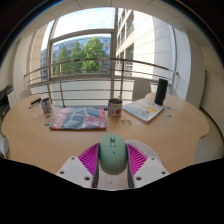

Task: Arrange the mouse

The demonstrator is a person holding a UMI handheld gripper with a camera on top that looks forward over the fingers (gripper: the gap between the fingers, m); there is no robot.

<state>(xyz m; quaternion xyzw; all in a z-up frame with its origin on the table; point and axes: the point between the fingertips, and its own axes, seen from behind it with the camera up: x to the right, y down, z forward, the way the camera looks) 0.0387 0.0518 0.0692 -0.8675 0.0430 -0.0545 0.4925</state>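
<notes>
The gripper grips a pale green rounded computer mouse between both pink pads, its underside and rear hidden.

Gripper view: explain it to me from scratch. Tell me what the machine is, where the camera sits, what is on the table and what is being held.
No robot arm is involved: a person carries a hand-held two-finger gripper, and the camera rides on it, looking forward along the fingers. That is why the two fingers, with their pink inner pads, show at the bottom. The wide lens bends the scene.

Between the fingers sits a light green mouse, with the pads close against its sides, so it looks gripped.

Beyond it is a round wooden table. On it lie a pink patterned mat or book, a mug, papers or an open book, a dark upright object that I cannot identify, and a small item too unclear to name. Behind the table are windows showing trees and a building.
</notes>
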